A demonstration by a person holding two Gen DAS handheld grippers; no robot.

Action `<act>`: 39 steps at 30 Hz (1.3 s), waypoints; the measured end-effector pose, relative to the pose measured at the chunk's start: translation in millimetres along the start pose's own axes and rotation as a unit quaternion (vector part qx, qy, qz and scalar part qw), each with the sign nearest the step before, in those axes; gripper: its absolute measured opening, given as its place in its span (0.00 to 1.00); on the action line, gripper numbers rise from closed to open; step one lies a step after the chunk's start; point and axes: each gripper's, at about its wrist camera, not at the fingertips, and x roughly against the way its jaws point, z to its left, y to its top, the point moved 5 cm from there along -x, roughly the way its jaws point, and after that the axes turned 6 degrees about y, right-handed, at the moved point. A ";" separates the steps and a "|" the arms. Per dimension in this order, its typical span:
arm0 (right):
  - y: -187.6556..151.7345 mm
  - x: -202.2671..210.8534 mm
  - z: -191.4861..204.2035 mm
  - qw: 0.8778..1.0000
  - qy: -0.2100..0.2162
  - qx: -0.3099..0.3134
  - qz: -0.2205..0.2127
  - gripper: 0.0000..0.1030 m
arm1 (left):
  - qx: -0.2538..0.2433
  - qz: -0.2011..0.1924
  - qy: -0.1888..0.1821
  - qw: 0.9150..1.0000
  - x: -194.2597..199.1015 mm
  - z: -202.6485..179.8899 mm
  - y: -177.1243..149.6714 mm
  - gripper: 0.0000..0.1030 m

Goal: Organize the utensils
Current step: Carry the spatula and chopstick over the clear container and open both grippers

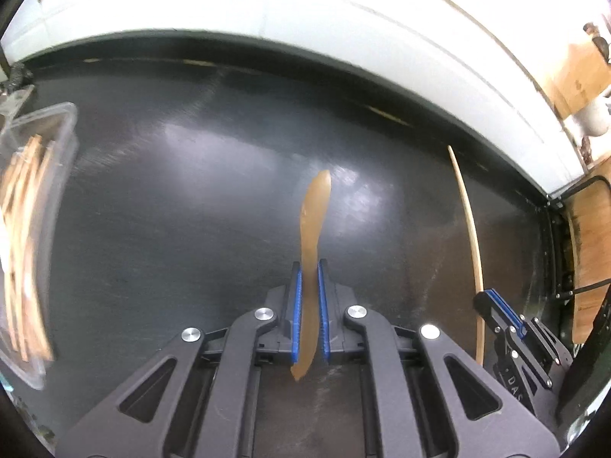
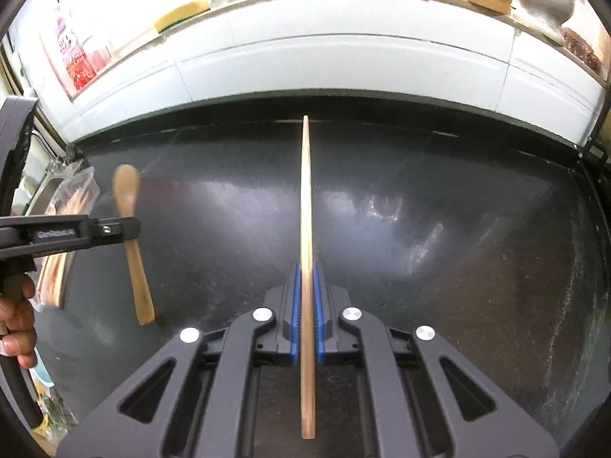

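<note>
Your left gripper [image 1: 309,267] is pinching a small wooden spoon [image 1: 313,229] between its blue pads [image 1: 297,316], bowl end forward, held clear above the dark table [image 1: 172,210], while your right gripper [image 2: 305,271] is clamped on a long wooden chopstick [image 2: 306,198] that points straight toward the table's far edge. Beyond your left gripper, at the table's left edge, a clear plastic container [image 1: 57,122] holds more wooden utensils [image 1: 26,210]. Past the far edge runs a white ledge [image 2: 324,61].
</note>
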 end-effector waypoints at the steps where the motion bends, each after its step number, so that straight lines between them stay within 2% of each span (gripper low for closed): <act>1: 0.2 1.4 4.6 1.000 0.001 0.001 0.000 0.07 | 0.001 -0.006 0.003 1.000 8.9 7.9 1.1 0.07; 8: 0.7 6.2 46.4 1.000 0.027 0.013 -0.008 0.07 | 0.010 -0.045 0.001 0.999 62.8 48.8 1.5 0.07; 16: 3.1 15.0 131.6 0.996 0.068 0.046 -0.023 0.07 | -0.002 -0.098 -0.002 0.995 131.6 105.3 -3.8 0.07; 19: 2.5 13.1 164.8 0.995 0.083 0.056 -0.022 0.07 | 0.001 -0.101 -0.003 0.995 144.3 132.2 -4.6 0.07; 31: -10.8 -15.7 302.3 0.989 0.133 0.063 0.009 0.07 | 0.019 -0.099 0.002 0.995 185.0 279.4 -17.9 0.07; 34: -15.4 -26.0 338.1 0.987 0.146 0.068 0.020 0.07 | 0.017 -0.090 0.008 0.996 184.6 309.1 -21.0 0.07; 39: -15.4 -39.4 372.2 0.986 0.153 0.056 0.024 0.07 | 0.018 -0.071 0.004 0.997 172.4 344.9 -17.8 0.07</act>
